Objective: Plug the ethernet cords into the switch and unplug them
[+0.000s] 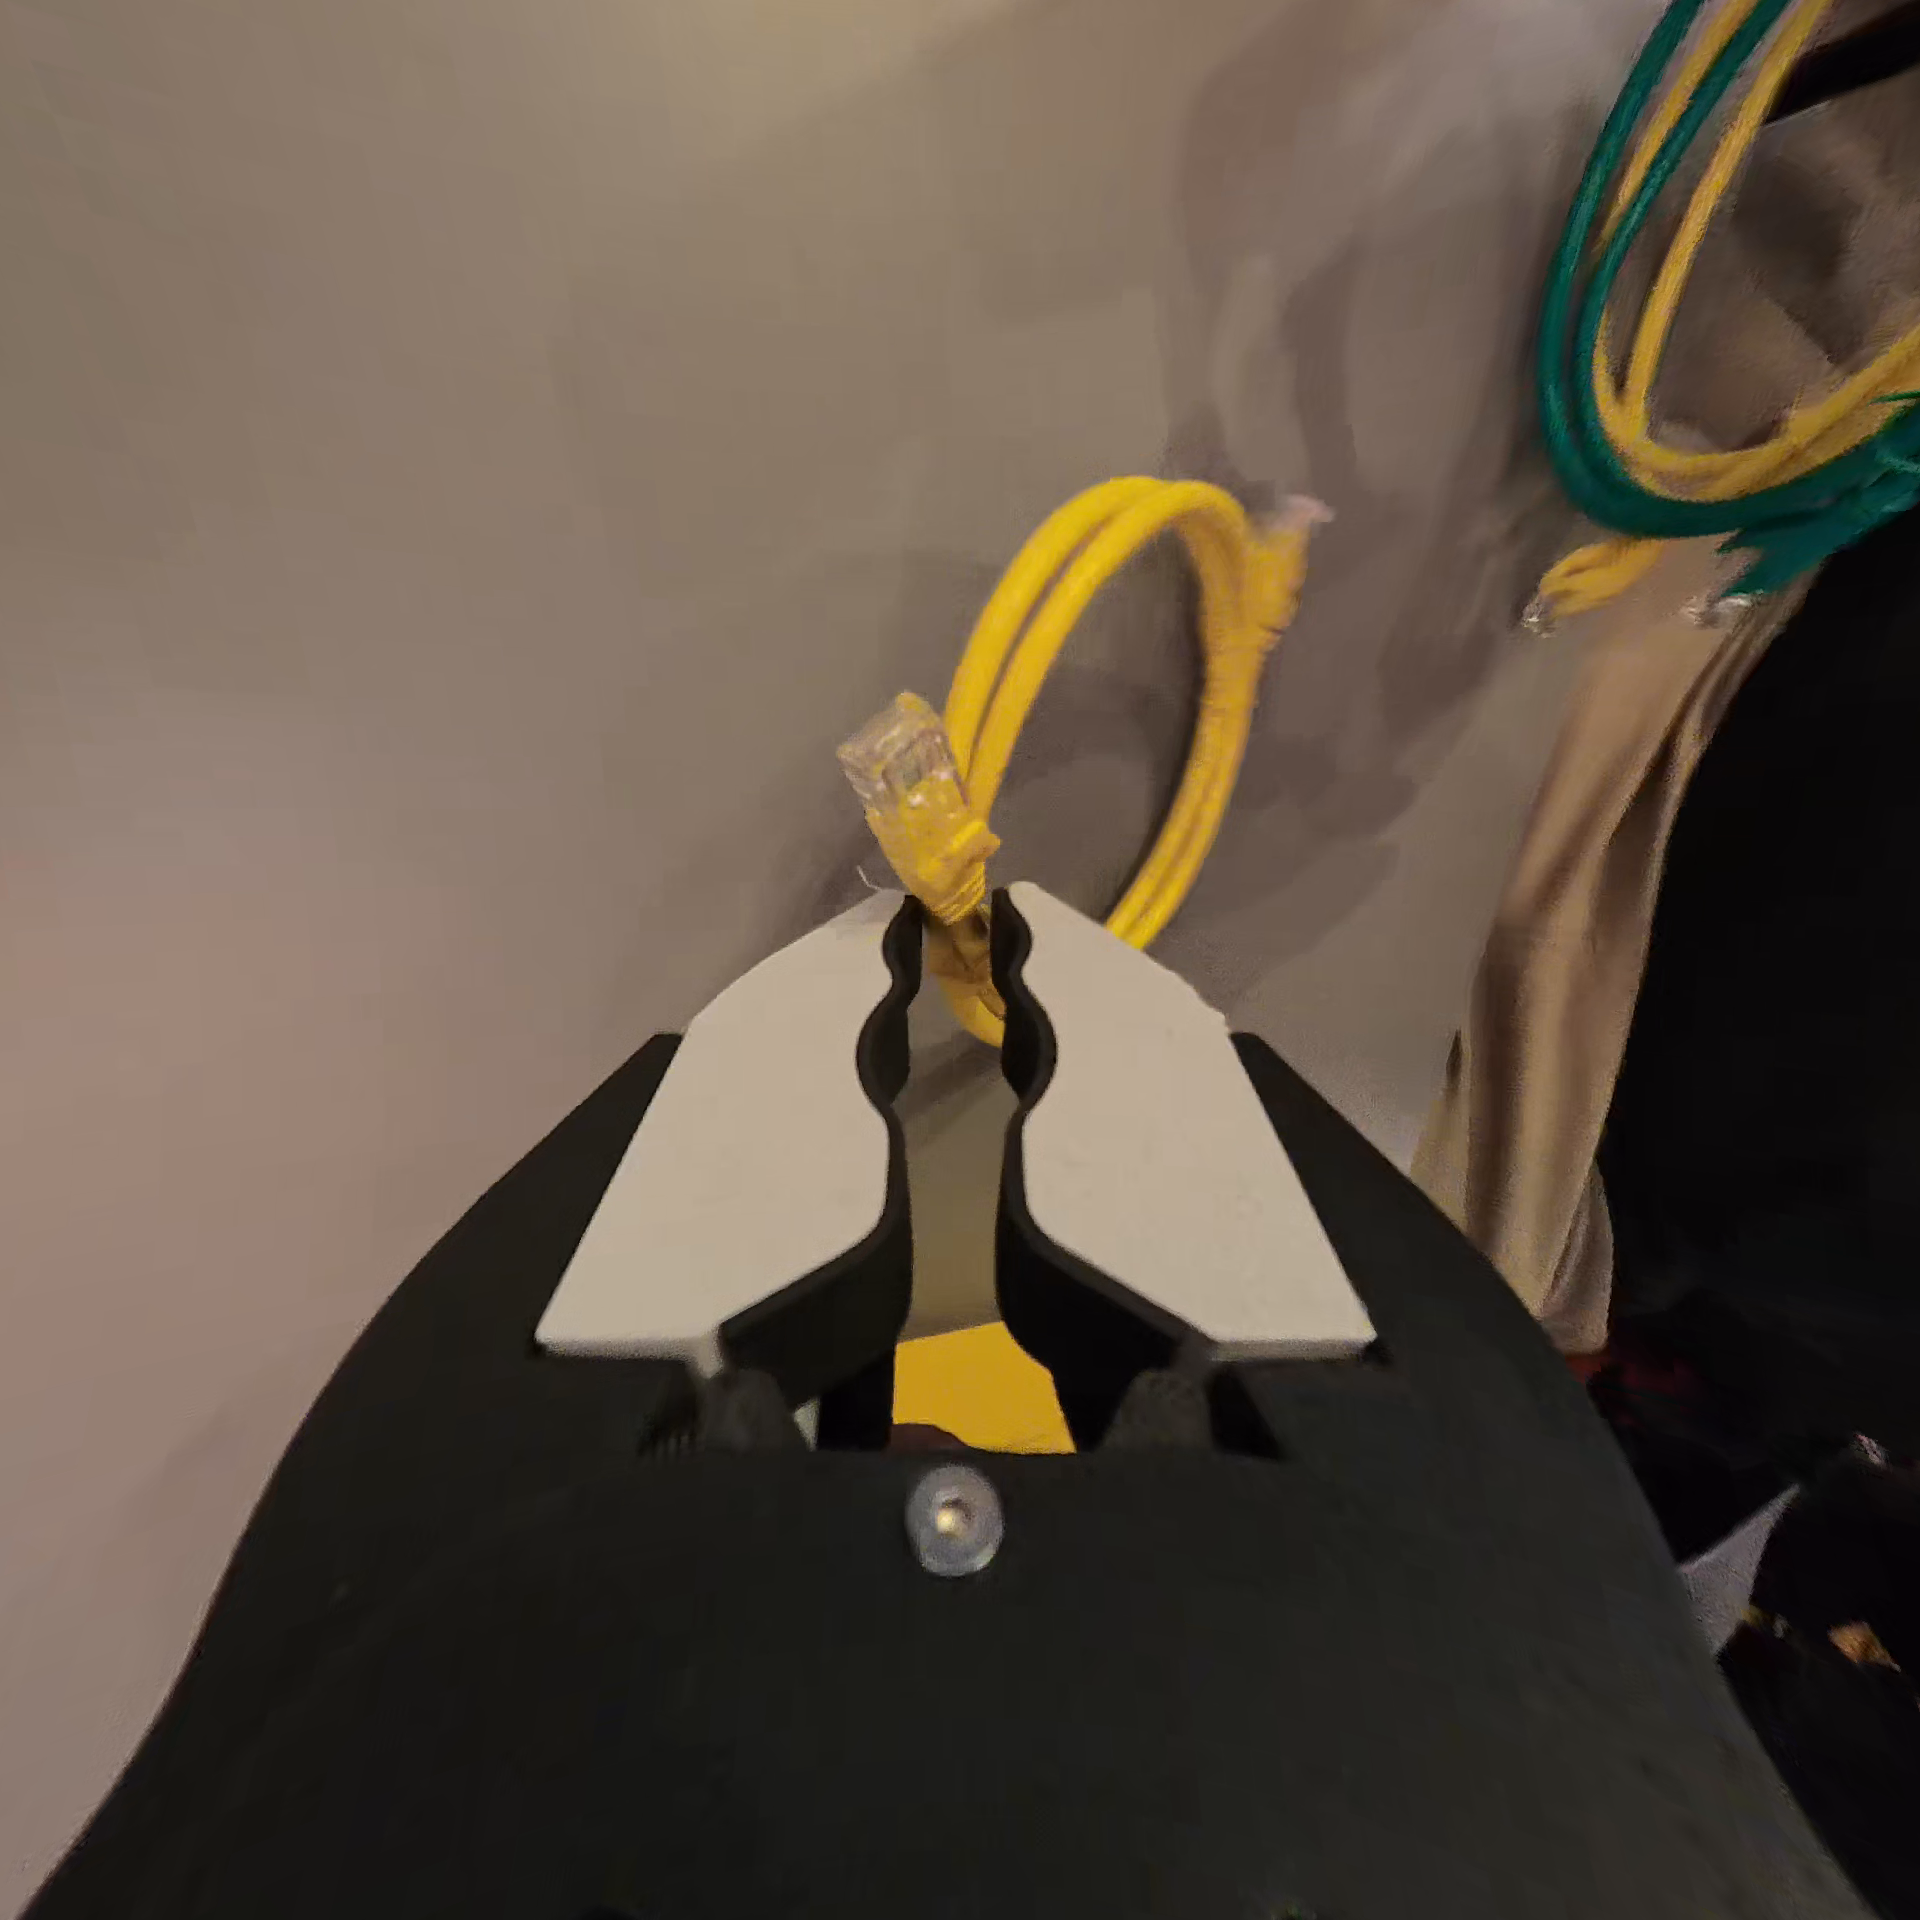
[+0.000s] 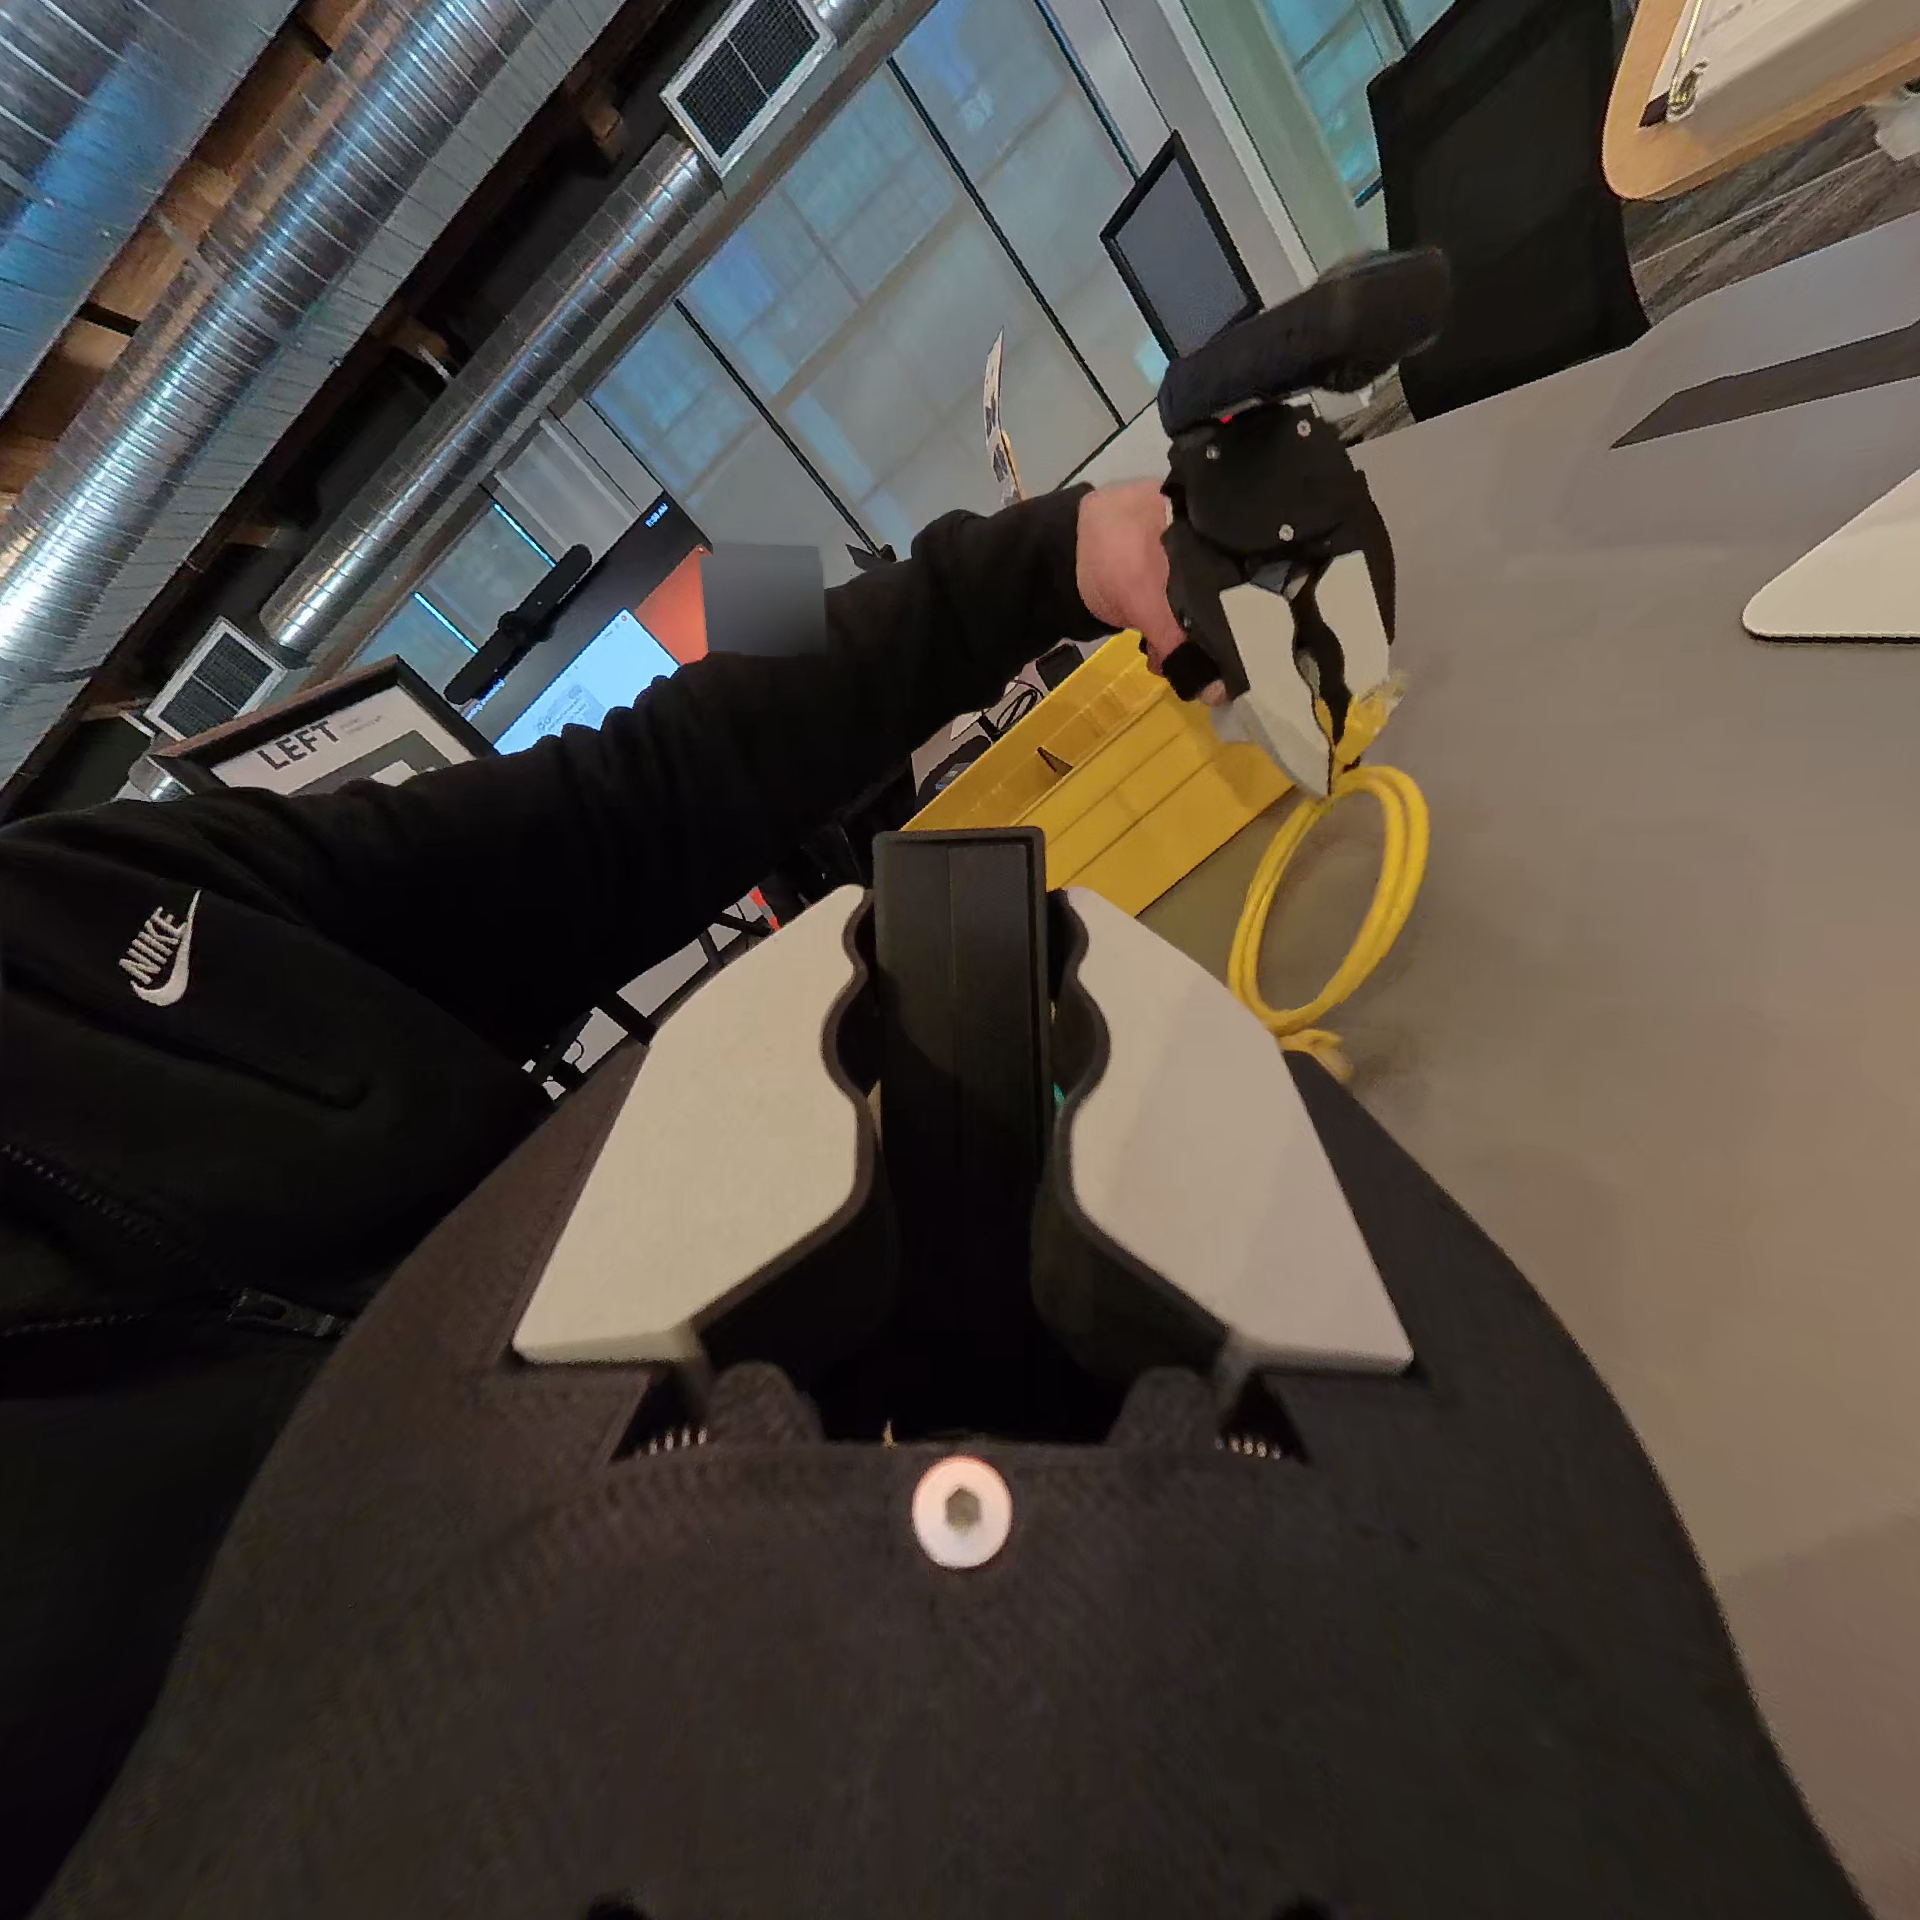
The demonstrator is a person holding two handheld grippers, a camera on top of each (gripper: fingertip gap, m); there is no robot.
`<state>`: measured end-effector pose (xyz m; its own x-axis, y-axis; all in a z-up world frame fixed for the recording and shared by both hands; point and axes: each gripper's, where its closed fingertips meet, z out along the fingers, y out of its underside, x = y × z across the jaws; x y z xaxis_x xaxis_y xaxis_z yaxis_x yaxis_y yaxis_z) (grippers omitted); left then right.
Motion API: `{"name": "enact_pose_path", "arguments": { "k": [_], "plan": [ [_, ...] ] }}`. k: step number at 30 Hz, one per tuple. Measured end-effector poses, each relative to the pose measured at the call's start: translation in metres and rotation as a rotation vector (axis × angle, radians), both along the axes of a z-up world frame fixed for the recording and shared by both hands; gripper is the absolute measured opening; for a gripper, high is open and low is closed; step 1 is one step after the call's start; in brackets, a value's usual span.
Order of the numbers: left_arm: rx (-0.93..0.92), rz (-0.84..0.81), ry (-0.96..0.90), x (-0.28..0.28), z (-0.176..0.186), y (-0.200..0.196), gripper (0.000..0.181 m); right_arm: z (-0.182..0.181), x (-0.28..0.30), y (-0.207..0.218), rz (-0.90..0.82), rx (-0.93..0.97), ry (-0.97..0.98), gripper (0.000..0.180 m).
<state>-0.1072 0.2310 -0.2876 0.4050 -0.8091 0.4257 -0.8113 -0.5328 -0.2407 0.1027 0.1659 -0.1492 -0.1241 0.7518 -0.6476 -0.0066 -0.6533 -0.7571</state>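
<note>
We see the left gripper [image 1: 956,914] closed on a yellow ethernet cord [image 1: 1195,665], the jaws pinching it just behind the clear plug [image 1: 899,764], which sticks up past the fingertips. The rest of that cord hangs in a loose coil below, over the grey table [image 1: 416,520]; its other plug shows at the far side of the loop. From the right wrist view the same left gripper [image 2: 1330,727] sits well ahead, a hand [image 2: 1127,566] in a black sleeve [image 2: 623,769] behind it, the coil [image 2: 1330,904] resting on the table beside a yellow bin [image 2: 1122,790].

The right gripper [image 2: 961,935] has its jaws clamped on a black slab, probably the switch [image 2: 961,987], though we see only its narrow edge and no ports. It is held upright between the fingers.

At the upper right of the left wrist view, a bundle of green cords [image 1: 1600,343] and more yellow cords [image 1: 1683,312] hangs in loops, blurred, with loose plug ends dangling.
</note>
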Motion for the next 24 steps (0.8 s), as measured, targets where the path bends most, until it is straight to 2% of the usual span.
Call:
{"name": "enact_pose_path", "arguments": {
  "k": [5, 8, 11, 14, 18, 21, 24],
  "plan": [
    [0.15, -0.008, 0.223, -0.004, -0.025, 0.015, 0.012, -0.003, -0.001, 0.004, -0.027, -0.004, -0.017, 0.029],
    [0.23, -0.118, 0.342, -0.002, -0.037, 0.015, 0.01, -0.007, -0.003, 0.009, -0.054, -0.017, -0.035, 0.029],
    [0.335, -0.214, 0.411, 0.006, -0.043, 0.016, 0.008, -0.011, -0.006, 0.013, -0.073, -0.033, -0.048, 0.029],
    [0.412, -0.219, 0.392, 0.016, -0.039, 0.02, 0.01, -0.016, -0.009, 0.017, -0.091, -0.05, -0.056, 0.029],
    [0.499, -0.159, 0.371, 0.021, -0.022, 0.03, 0.035, -0.02, -0.012, 0.023, -0.118, -0.054, -0.064, 0.029],
    [0.622, -0.088, 0.297, 0.033, 0.007, 0.038, 0.073, -0.022, -0.012, 0.029, -0.14, -0.077, -0.06, 0.029],
    [0.698, -0.057, 0.109, 0.069, 0.044, 0.018, 0.074, -0.025, -0.012, 0.035, -0.162, -0.122, -0.039, 0.028]
  ]
}}
